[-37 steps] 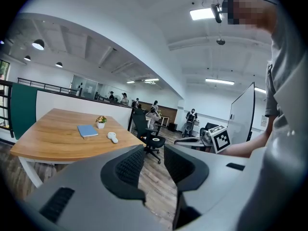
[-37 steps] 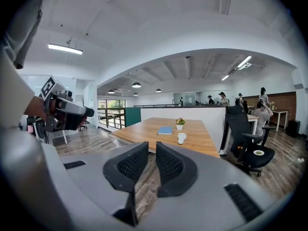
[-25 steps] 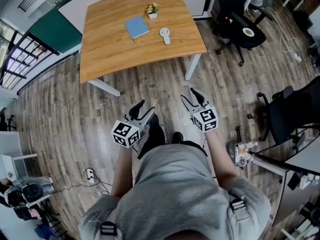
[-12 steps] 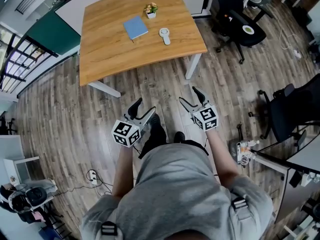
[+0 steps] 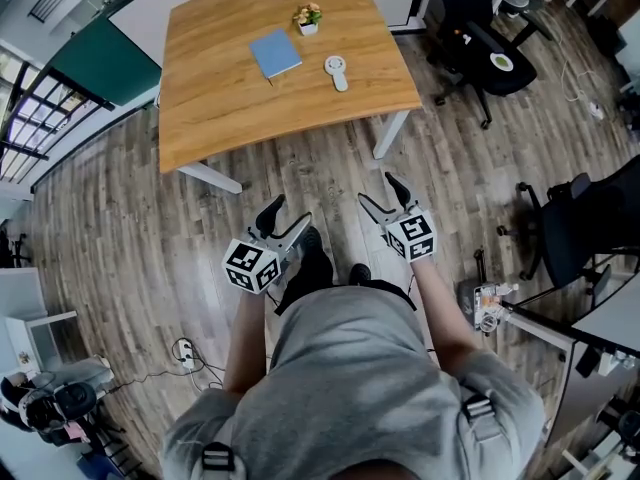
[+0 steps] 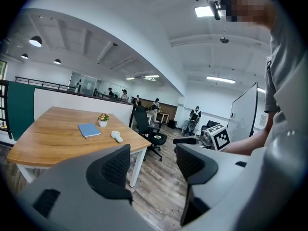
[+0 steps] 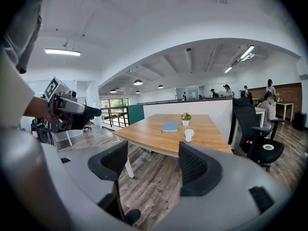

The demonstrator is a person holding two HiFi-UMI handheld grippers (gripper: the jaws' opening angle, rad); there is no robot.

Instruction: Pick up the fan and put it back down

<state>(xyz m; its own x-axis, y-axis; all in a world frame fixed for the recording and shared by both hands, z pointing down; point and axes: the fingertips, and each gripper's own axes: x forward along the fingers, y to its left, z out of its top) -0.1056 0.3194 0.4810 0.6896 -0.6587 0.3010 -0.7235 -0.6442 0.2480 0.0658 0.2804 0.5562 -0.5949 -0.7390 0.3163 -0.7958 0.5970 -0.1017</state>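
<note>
1. I hold both grippers over the wood floor [image 5: 120, 228], well short of the table [image 5: 220, 118]. Bare floor lies between the jaws and the table's near edge.
2. The table's white leg [image 5: 390, 134] stands below its near right corner. A black office chair [image 5: 485, 53] stands to the right of the table, apart from it.
3. On the table, a blue notebook [image 5: 275, 54] lies flat. A small potted plant [image 5: 308, 18] stands beyond it, near the far edge.
4. The fan [image 5: 336, 71] lies flat on the table, just right of the notebook and nearer to me than the plant. It touches neither.
5. The fan is white, with a round head and a short handle. The handle points toward the table's near edge.
6. The left gripper [image 5: 285, 218] has its jaws wide apart, with nothing between them.
7. The right gripper [image 5: 383, 196] has its jaws wide apart, with nothing between them.
8. Both gripper views show the fan ahead and unobstructed from above.
</note>
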